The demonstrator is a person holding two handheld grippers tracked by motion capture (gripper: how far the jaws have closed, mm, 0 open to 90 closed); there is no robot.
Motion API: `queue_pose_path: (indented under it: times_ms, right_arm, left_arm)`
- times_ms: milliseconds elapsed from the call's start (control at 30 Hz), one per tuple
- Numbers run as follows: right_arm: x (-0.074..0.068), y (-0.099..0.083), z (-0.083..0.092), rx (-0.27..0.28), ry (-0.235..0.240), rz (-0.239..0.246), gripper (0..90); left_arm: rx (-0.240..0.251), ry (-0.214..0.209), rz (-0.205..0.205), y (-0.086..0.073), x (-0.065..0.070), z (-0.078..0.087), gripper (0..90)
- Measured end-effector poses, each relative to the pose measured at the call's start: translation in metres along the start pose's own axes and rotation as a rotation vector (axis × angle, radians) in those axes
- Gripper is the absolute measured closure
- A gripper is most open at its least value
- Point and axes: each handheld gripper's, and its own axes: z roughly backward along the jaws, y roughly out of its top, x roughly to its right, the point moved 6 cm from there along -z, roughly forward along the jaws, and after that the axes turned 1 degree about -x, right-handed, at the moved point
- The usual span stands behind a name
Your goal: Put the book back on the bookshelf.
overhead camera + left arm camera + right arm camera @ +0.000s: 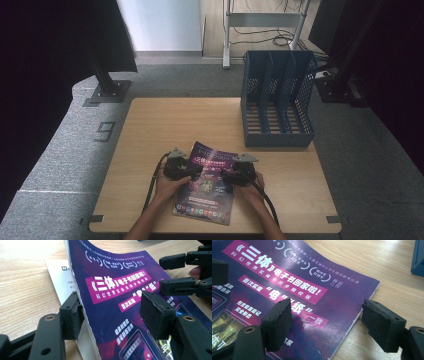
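Surface: wooden table [150,130], blue slotted file rack [277,100] at two o'clock.
Grip: I see left gripper [112,315] and right gripper [324,327] straddling the glossy purple paperback book [207,182], jaws apart.
Risk: I judge the loose white sheet [58,280] underneath could slip out.

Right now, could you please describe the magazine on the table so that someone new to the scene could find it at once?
Start at the wooden table, with a blue file rack at its far right. The magazine lies at the near edge, between the left gripper and the right gripper. Its glossy purple cover with pink banners and white print sets it apart from the plain wood and the blue rack.
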Motion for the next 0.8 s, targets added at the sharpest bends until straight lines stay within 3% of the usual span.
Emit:
queue_pose_path:
  times_ms: [200, 400, 733, 800]
  right_arm:
    - [0.000, 0.000, 0.000, -0.001, 0.001, -0.003, 24.1]
    - [0.000, 0.000, 0.000, -0.003, 0.004, -0.012, 24.2]
    - [0.000, -0.001, 0.000, -0.003, 0.002, -0.014, 24.3]
    - [0.000, -0.001, 0.000, -0.003, 0.002, -0.014, 24.3]
  left_arm:
    - [-0.016, -0.026, -0.033, 0.013, 0.008, -0.002, 38.0]
    - [-0.042, 0.015, -0.063, 0.012, 0.007, -0.007, 38.6]
    - [-0.055, 0.021, -0.039, 0.007, 0.000, -0.012, 44.3]
    - [-0.053, 0.006, -0.043, 0.007, 0.001, -0.011, 45.4]
